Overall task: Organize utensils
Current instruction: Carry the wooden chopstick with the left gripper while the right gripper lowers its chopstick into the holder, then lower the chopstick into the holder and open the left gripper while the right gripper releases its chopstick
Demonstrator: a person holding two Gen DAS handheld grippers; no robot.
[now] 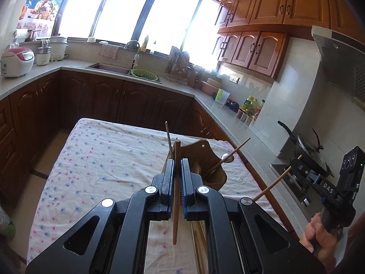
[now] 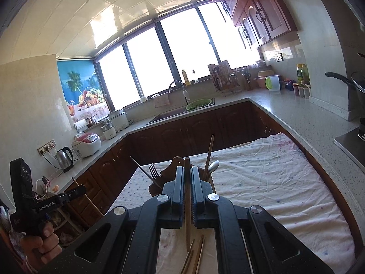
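My left gripper point(image 1: 177, 163) is shut on a wooden chopstick point(image 1: 176, 205), held upright above the cloth-covered table point(image 1: 95, 159). My right gripper point(image 2: 187, 171) is shut on another wooden chopstick point(image 2: 187, 217), also upright. Just beyond both stands a brown wooden utensil holder point(image 1: 205, 155) with chopsticks and a spoon point(image 1: 227, 157) in it; in the right wrist view the holder point(image 2: 159, 182) also shows a fork point(image 2: 154, 171) and a spoon point(image 2: 213, 166). Several loose chopsticks point(image 2: 196, 258) lie on the cloth below the grippers. The right gripper also shows at the left wrist view's right edge point(image 1: 294, 166).
The table point(image 2: 273, 182) stands inside a U-shaped kitchen counter point(image 1: 68, 65) with a sink point(image 1: 109, 68), a green colander point(image 1: 144, 74), a rice cooker point(image 1: 17, 61), a kettle point(image 2: 65, 158) and a pan on the stove point(image 1: 310, 153) at the right.
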